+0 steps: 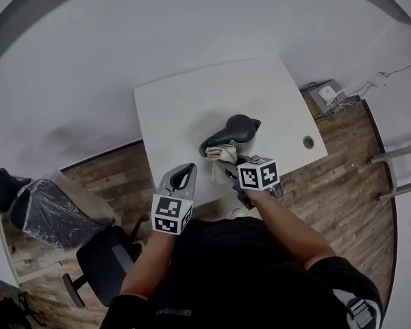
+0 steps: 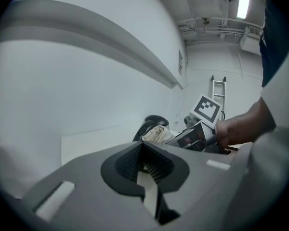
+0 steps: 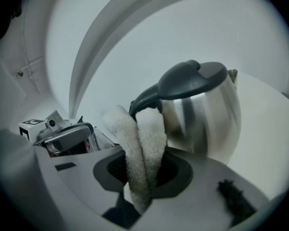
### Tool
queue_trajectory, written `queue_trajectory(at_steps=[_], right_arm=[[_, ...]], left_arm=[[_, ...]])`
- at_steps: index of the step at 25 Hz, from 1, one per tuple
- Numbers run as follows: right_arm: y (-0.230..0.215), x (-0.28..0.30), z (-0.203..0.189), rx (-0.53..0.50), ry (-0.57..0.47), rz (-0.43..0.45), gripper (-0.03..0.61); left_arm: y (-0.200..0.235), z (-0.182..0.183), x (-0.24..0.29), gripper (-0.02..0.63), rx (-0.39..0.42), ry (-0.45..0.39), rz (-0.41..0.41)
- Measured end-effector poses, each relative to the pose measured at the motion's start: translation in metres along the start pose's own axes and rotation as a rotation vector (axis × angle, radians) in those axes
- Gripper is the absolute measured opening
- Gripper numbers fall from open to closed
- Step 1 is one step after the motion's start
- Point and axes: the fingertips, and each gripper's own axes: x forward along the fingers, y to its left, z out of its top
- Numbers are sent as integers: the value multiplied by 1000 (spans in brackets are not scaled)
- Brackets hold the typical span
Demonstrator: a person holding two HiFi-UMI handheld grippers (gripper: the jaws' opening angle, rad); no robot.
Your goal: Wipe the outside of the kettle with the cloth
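Note:
A steel kettle [image 1: 238, 127] with a black lid and handle stands on the white table [image 1: 185, 108], near its front edge. My right gripper [image 1: 230, 165] is shut on a pale folded cloth [image 1: 222, 154], held against the handle side of the kettle. In the right gripper view the cloth [image 3: 140, 143] rises from the jaws of the right gripper [image 3: 140, 179] beside the kettle [image 3: 202, 114]. My left gripper [image 1: 183, 175] hovers over the table's front edge, left of the kettle, shut with nothing in it. The left gripper view looks past the left gripper [image 2: 145, 163] at the kettle [image 2: 151, 123] and cloth [image 2: 157, 133].
A round cable hole [image 1: 308, 142] sits at the table's right end. On the wooden floor to the left are a black office chair [image 1: 103, 259] and a plastic-wrapped chair [image 1: 51, 208]. A ladder [image 1: 397, 170] and a cabled box [image 1: 325, 94] stand to the right.

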Motion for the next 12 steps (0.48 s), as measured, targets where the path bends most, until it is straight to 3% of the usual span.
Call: queue_trajectory(at_steps=[6, 12], right_arm=[[10, -38, 7, -68, -45, 111, 91], [20, -90, 5, -173, -101, 189, 91]], left_arm=[[-37, 9, -7, 6, -76, -54, 100], [-88, 22, -8, 6, -123, -121, 137]])
